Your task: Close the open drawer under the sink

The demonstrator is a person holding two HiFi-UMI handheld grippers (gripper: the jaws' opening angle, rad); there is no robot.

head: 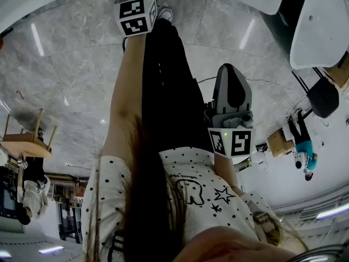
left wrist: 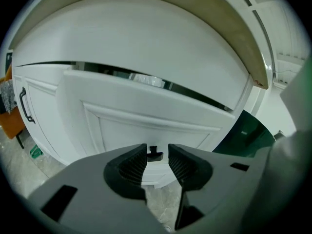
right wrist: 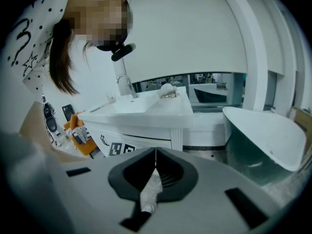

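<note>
Two grippers show in the head view: the left gripper [head: 135, 10] at the top, the right gripper [head: 233, 100] beside the person's dark trousers [head: 169, 91]. In the left gripper view, its jaws stand spread either side of the black handle [left wrist: 155, 153] of the white drawer [left wrist: 146, 116], which juts open. In the right gripper view, the jaws are pressed together on nothing, facing the sink [right wrist: 131, 104].

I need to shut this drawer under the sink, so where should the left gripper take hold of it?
Probably the small black handle on the white drawer front, approached straight on. It juts from the flat panel, the only part to grip, and the left gripper, jaws apart, frames it.
</note>
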